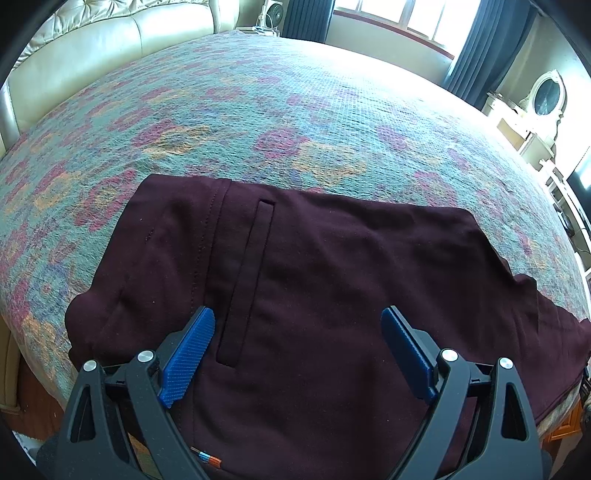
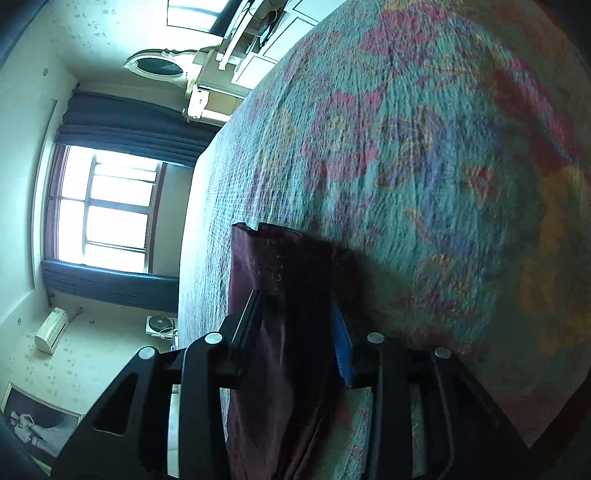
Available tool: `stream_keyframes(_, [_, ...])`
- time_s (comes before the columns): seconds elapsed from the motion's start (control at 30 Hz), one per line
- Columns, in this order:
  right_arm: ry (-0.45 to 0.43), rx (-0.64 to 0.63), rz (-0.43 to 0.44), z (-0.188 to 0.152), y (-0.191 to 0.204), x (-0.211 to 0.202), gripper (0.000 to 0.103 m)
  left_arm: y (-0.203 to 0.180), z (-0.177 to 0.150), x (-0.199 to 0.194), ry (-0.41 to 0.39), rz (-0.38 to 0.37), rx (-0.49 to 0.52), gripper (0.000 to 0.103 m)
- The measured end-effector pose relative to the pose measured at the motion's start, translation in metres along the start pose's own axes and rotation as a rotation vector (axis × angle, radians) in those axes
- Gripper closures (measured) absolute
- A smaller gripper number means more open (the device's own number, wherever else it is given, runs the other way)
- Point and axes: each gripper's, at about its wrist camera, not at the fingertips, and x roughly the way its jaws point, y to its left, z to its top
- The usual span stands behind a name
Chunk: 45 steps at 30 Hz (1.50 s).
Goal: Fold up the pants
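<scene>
Dark maroon pants (image 1: 295, 273) lie flat on a floral bedspread (image 1: 280, 110), the waist part with a welt pocket facing up. My left gripper (image 1: 297, 317) is open, its blue pads wide apart just above the pants near the pocket, holding nothing. In the right wrist view, rolled on its side, my right gripper (image 2: 295, 310) is shut on a bunched part of the pants (image 2: 284, 280), the cloth pinched between its two fingers close above the bedspread (image 2: 424, 166).
A cream leather headboard (image 1: 92, 48) stands at the far left of the bed. A window with dark curtains (image 1: 402, 18) is behind the bed, white furniture with an oval mirror (image 1: 546, 98) to the right. The bed's near edge runs under the pants.
</scene>
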Motion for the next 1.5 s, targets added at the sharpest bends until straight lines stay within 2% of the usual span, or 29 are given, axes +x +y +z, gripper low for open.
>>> stream_keyframes(0.03, [0.001,-0.02,0.004,0.0,0.004,0.0,0.099,0.0,0.0,0.0,0.0,0.001,0.001,0.012])
stream_keyframes(0.2, [-0.033,-0.077,0.028,0.005,0.02,-0.027,0.1,-0.001,-0.001,-0.001,-0.001,0.003,0.004,0.012])
stream_keyframes(0.4, [0.005,-0.039,-0.031,0.01,-0.011,-0.013,0.1,-0.002,-0.003,-0.001,-0.006,0.01,0.01,0.012])
stream_keyframes(0.5, [0.015,0.003,0.006,0.015,-0.018,-0.016,0.099,-0.005,-0.003,-0.001,-0.006,0.012,0.019,0.012])
stream_keyframes(0.6, [-0.027,-0.015,-0.009,0.025,-0.013,-0.035,0.092,-0.004,-0.003,-0.002,-0.008,0.001,0.011,0.012])
stream_keyframes(0.67, [-0.046,-0.03,-0.01,0.038,-0.01,-0.046,0.072,-0.004,-0.003,-0.002,-0.009,0.001,0.012,0.012])
stream_keyframes(0.73, [-0.044,-0.055,0.01,0.051,-0.004,-0.049,0.064,-0.004,-0.003,-0.002,-0.01,0.004,0.02,0.012])
stream_keyframes(0.8, [0.01,-0.091,0.046,0.062,0.003,-0.041,0.061,-0.005,-0.004,-0.002,-0.012,0.009,0.027,0.012])
stream_keyframes(0.87, [0.077,-0.124,0.046,0.069,0.009,-0.026,0.056,-0.006,-0.004,-0.002,-0.013,0.014,0.031,0.012])
stream_keyframes(1.0, [0.222,-0.21,-0.002,0.074,0.021,0.009,0.053,-0.006,-0.004,-0.002,-0.01,0.015,0.025,0.012])
stream_keyframes(1.13, [0.375,-0.302,-0.028,0.062,0.036,0.036,0.051,-0.005,-0.003,-0.002,-0.008,0.011,0.025,0.012])
stream_keyframes(1.23, [0.462,-0.38,-0.08,0.052,0.051,0.048,0.074,-0.004,-0.003,-0.002,-0.009,0.014,0.026,0.012])
stream_keyframes(1.33, [0.444,-0.457,-0.156,0.047,0.067,0.046,0.081,-0.004,-0.003,-0.002,-0.009,0.01,0.029,0.012])
stream_keyframes(1.5, [0.363,-0.533,-0.209,0.046,0.101,0.033,0.089,0.002,0.0,-0.007,-0.001,-0.021,0.022,0.012])
